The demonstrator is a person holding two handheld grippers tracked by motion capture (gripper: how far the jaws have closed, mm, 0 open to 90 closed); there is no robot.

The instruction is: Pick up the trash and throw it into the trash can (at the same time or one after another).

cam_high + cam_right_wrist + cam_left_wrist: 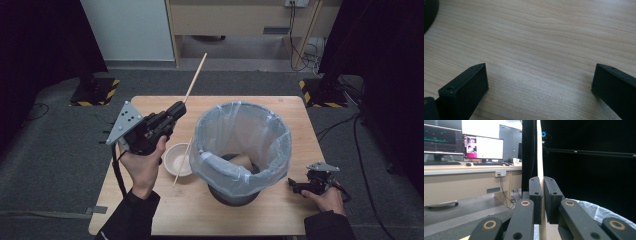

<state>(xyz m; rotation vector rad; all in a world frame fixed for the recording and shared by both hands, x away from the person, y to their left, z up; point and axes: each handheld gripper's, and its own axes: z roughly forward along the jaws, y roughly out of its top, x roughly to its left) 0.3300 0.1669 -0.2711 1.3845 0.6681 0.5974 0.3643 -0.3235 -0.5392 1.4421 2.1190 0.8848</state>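
High view: left gripper (176,109) clamps wooden stick (194,80) above bowl (176,158).

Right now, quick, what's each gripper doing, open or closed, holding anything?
Left gripper: closed on the thin wooden stick, raised above the table.
Right gripper: open, holding nothing, low over the wooden table.

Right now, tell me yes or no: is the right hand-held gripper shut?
No: the right hand-held gripper has its jaws wide apart over the bare table.

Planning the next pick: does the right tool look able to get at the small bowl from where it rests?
Probably not directly: the lined bin stands between the right tool and the bowl.
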